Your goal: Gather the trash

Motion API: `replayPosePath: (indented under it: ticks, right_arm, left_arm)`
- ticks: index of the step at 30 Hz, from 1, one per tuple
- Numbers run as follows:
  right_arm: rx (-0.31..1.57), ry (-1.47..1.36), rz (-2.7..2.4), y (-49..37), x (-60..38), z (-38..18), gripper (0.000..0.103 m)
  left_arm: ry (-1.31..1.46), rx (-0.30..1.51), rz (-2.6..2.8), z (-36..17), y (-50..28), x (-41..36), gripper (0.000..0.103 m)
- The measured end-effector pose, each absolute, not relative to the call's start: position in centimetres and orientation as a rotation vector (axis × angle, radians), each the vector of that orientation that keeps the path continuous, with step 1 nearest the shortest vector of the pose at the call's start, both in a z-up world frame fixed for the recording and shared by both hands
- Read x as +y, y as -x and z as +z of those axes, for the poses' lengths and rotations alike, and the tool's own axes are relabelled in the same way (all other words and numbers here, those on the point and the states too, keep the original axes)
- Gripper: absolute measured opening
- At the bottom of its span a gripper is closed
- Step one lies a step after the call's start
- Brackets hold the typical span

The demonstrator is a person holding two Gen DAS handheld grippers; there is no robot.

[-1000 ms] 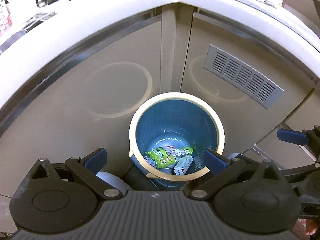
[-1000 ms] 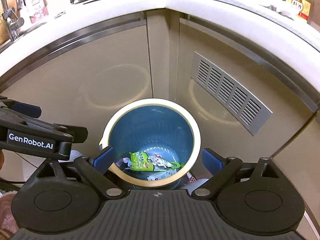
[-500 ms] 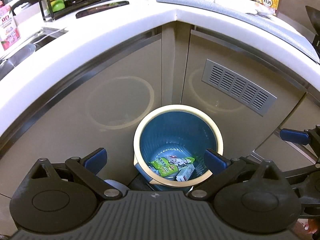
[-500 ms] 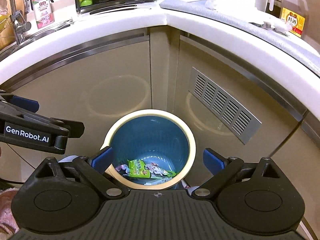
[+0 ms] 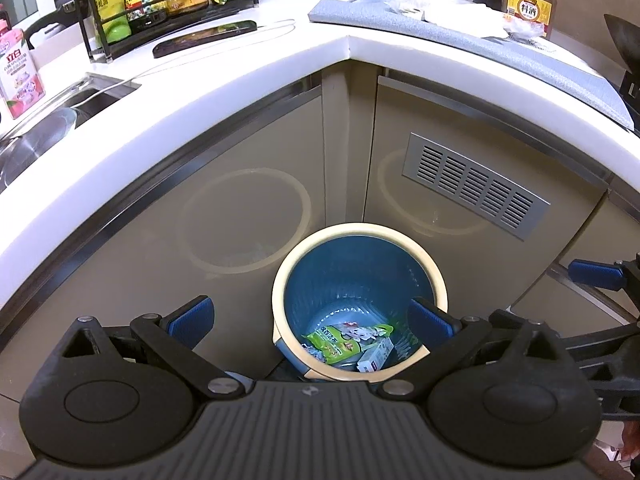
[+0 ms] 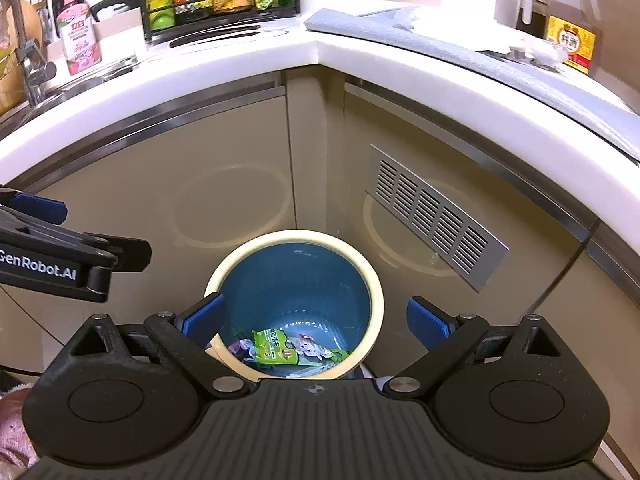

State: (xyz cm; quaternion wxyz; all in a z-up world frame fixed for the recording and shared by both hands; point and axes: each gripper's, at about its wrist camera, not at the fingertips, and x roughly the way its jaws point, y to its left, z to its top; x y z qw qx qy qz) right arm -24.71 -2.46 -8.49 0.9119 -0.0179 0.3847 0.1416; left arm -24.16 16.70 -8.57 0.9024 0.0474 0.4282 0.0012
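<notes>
Kitchen corner cabinets back a blue bin holding a green wrapper. My left gripper and right gripper hang wide open, empty. Next: counter scraps, probably.

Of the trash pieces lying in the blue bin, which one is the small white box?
The white box lies at the right of the pile in the blue bin, beside the green wrapper; it alone is rigid and rectangular, the rest being soft packets.
</notes>
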Motion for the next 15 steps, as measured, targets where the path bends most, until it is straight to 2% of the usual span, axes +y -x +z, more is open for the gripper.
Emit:
replayPosePath:
  ticks: [8, 15]
  right_arm:
    - [0.764, -0.017, 0.251, 23.6, -4.8, -7.5, 0.098]
    - [0.669, -0.068, 0.204, 20.8, -8.4, -4.4, 0.098]
  left_arm:
    - [-0.085, 0.88, 0.01, -7.4, 23.2, 17.0, 0.103]
    - [-0.079, 0.834, 0.028, -5.2, 21.5, 17.5, 0.103]
